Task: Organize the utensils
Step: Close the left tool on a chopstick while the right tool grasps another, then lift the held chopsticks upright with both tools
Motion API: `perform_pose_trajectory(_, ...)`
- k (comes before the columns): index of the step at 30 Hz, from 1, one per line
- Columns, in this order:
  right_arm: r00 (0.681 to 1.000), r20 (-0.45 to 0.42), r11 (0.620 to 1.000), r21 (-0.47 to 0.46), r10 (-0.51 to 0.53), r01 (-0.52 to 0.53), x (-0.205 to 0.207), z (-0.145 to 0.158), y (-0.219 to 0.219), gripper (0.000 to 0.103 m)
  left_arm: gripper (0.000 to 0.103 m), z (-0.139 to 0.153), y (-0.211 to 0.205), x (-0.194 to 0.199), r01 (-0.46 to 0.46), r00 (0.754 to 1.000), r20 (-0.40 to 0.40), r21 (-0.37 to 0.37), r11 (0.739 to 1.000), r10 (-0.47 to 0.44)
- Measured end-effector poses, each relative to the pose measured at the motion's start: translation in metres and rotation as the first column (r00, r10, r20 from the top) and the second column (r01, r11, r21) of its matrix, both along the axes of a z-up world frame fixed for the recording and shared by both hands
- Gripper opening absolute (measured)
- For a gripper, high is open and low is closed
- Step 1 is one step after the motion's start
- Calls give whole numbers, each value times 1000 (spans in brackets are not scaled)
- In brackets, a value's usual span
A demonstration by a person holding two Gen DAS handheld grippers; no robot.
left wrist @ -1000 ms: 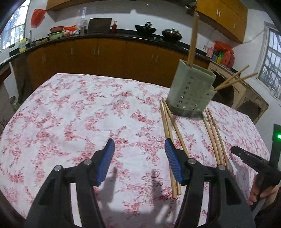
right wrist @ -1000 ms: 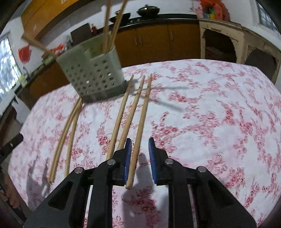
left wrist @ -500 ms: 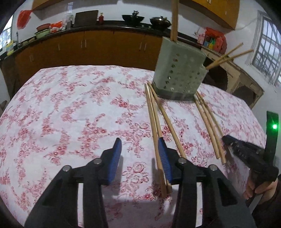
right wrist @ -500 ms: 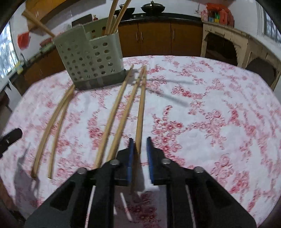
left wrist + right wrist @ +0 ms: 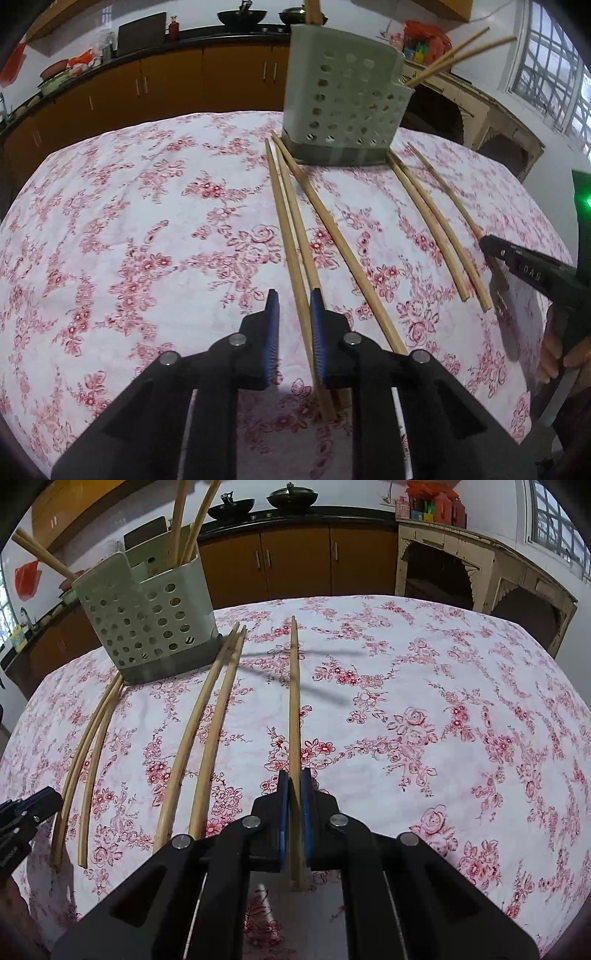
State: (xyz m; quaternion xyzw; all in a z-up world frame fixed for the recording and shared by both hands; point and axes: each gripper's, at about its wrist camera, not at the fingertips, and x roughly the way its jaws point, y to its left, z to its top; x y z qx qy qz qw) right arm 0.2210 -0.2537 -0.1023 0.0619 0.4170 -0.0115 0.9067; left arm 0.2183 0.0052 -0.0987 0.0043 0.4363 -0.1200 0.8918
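Observation:
A grey-green perforated utensil holder (image 5: pixel 343 103) (image 5: pixel 147 627) stands at the far side of the table with several chopsticks upright in it. More wooden chopsticks lie on the cloth in front of it. My left gripper (image 5: pixel 294 299) is low over the left group, and its jaws are closing around one chopstick (image 5: pixel 291 240). That stick rests against the right pad, with a gap still showing at the left pad. My right gripper (image 5: pixel 294 777) is shut on a single chopstick (image 5: pixel 294 701) that points toward the holder, apart from two others (image 5: pixel 199 738).
A floral cloth (image 5: pixel 129 240) covers the table. Brown kitchen cabinets (image 5: pixel 295 561) and a counter with pans run behind it. A pale wooden side table (image 5: pixel 461 565) stands at the right. The person's hand (image 5: pixel 554 354) holds the right gripper's handle.
My left gripper has moved down and to the right over the left chopsticks, and its jaws have narrowed around one. My right gripper has closed on its chopstick, which now lies apart from its two neighbours.

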Motion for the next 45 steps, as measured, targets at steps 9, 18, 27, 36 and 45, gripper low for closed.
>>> perform_pose_trajectory(9,1000,7,1000,-3,-25,25,1,-1,-9,7,8,-2,21,18,-130,991,2,57,990,130)
perform_pose_trajectory(18,998,12,997,19,-68,68,5,-2,-31,7,8,-2,62,38,-191,981,0,21,981,192)
perform_pose_trajectory(27,999,9,999,-33,-34,34,14,-1,-29,7,10,-3,59,33,-94,995,27,69,993,92)
perform_pose_trajectory(36,999,11,999,-6,-34,34,21,-2,-33,7,10,-4,56,47,-107,994,36,97,989,104)
perform_pose_trajectory(45,999,12,999,19,-40,40,16,-3,-36,8,10,-4,59,49,-117,993,30,71,991,115)
